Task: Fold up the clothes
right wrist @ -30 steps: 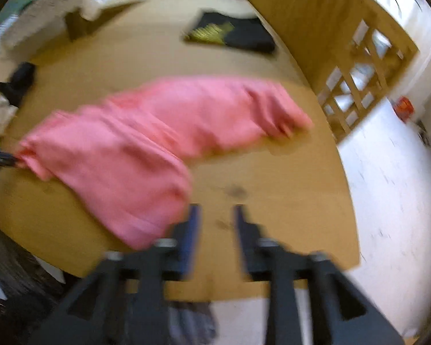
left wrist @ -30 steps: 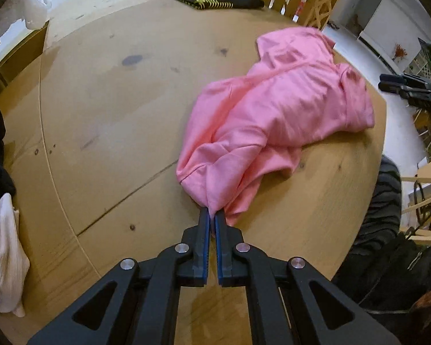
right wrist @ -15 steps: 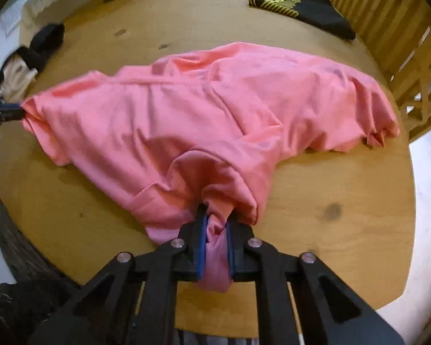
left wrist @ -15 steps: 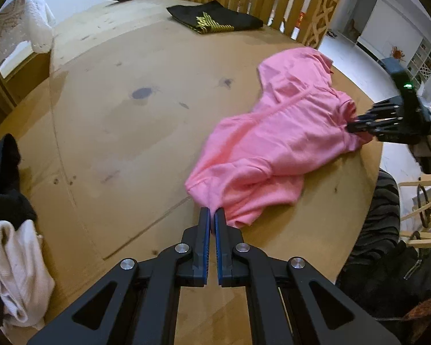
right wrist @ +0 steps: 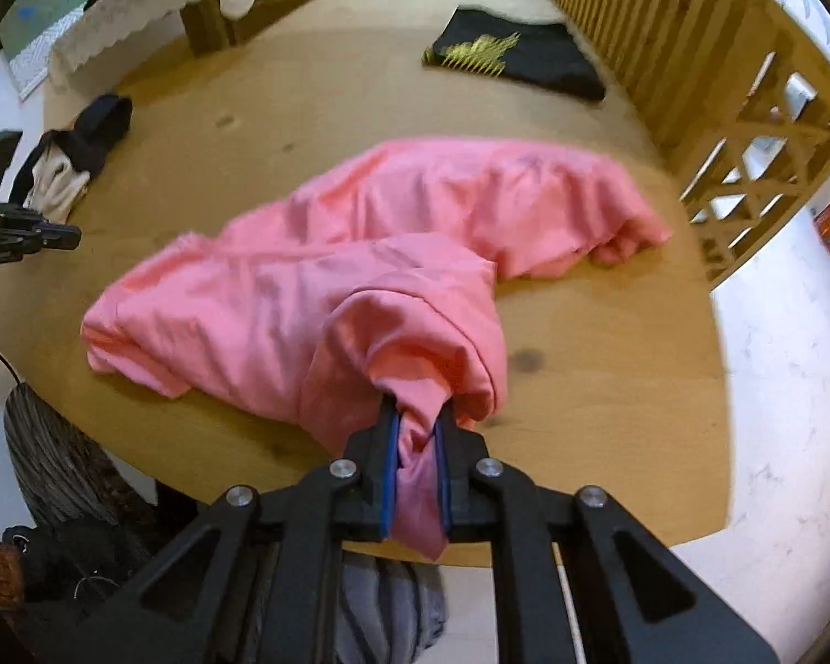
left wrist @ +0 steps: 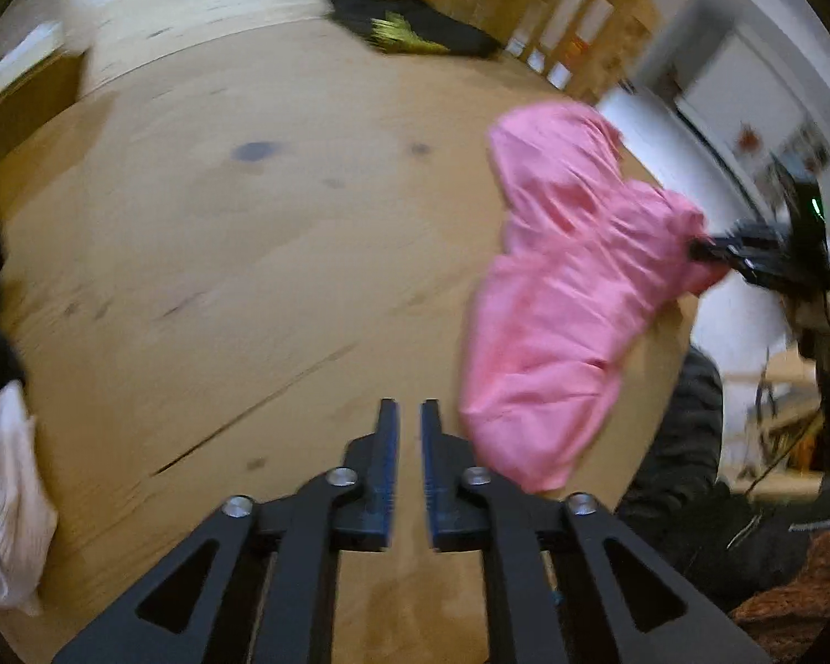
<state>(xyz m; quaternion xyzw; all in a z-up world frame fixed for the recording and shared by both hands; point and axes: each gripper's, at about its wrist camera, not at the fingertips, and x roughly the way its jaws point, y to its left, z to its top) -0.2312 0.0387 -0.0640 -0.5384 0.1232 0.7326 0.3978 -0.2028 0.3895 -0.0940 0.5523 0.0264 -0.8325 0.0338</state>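
Across the near right part of the round wooden table (right wrist: 608, 332) lies the pink garment (right wrist: 393, 254), crumpled, one end trailing toward the far right and a bunched fold drawn to the near edge. That fold sits clenched between the jaws of the right gripper (right wrist: 419, 442), pads pressing on a thick wad of cloth. The left gripper (left wrist: 403, 420) has just been opening; its jaws stand a little apart with nothing between them, and the pink cloth lies just right of its fingers. I judge the fabric light, soft and limp: it will sag and drag rather than keep a shape, so hems, corners or shoulder seams make better holds than a wad from the middle. From the right wrist the garment's whole spread shows, sharp, with the freed left tool at the left rim. The blurred left wrist view adds the right gripper's hold seen from the side, and white and black clothes (left wrist: 0, 470) heaped at the left edge.
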